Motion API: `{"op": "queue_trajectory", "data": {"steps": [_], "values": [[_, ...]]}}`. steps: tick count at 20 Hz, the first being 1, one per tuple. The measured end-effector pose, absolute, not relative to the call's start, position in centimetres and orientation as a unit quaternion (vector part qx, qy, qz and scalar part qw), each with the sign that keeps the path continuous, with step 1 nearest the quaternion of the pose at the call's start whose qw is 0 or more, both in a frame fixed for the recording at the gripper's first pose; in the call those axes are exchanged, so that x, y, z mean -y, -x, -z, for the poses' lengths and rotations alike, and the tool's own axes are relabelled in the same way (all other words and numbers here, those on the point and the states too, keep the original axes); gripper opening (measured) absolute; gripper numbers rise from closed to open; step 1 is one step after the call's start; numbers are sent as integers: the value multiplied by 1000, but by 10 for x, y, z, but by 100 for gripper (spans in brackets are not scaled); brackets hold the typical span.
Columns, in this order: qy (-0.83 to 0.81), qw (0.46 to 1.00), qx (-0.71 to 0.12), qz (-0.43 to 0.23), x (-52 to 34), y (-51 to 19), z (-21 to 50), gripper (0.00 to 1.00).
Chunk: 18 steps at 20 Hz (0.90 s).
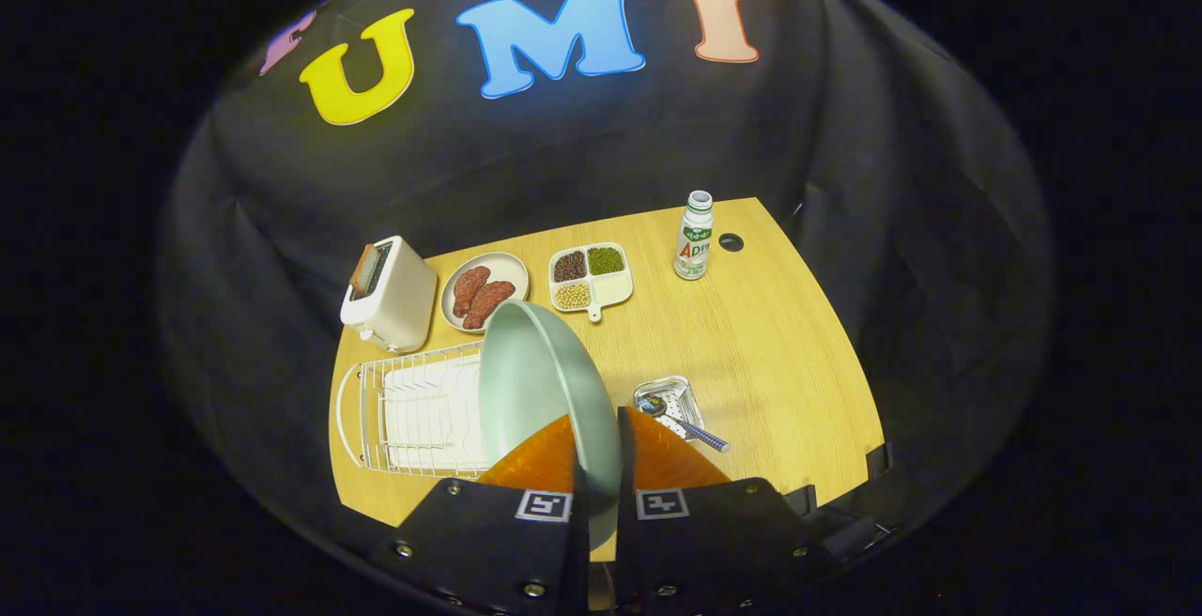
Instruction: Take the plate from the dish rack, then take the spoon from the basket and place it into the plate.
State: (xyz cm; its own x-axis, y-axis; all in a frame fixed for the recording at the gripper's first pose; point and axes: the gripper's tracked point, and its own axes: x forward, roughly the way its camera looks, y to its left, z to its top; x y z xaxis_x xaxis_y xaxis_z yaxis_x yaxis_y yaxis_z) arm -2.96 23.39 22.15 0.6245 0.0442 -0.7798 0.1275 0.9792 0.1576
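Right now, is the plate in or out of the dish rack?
Out: the gripper holds the pale green plate on edge, lifted above the white wire dish rack.

so the gripper has two chunky dark housing blocks side by side with a thin slot between them. each block carries a little square black-and-white tag near its inner top corner, one left of the slot, one right. small shiny screws dot the lower parts and outer corners of both blocks. the fingers have a ribbed, fanned-out surface, and they sit pressed in close on both sides of the slot.
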Motion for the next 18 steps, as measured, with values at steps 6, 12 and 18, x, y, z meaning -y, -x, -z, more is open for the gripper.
{"op": "queue_trajectory", "data": {"steps": [6, 12, 18], "values": [[-182, 877, -443, -43, -210, 71, -196, 11], [-239, 855, -455, -62, -185, 120, -140, 11], [-285, 829, -469, -105, -193, 158, -76, 11]]}}
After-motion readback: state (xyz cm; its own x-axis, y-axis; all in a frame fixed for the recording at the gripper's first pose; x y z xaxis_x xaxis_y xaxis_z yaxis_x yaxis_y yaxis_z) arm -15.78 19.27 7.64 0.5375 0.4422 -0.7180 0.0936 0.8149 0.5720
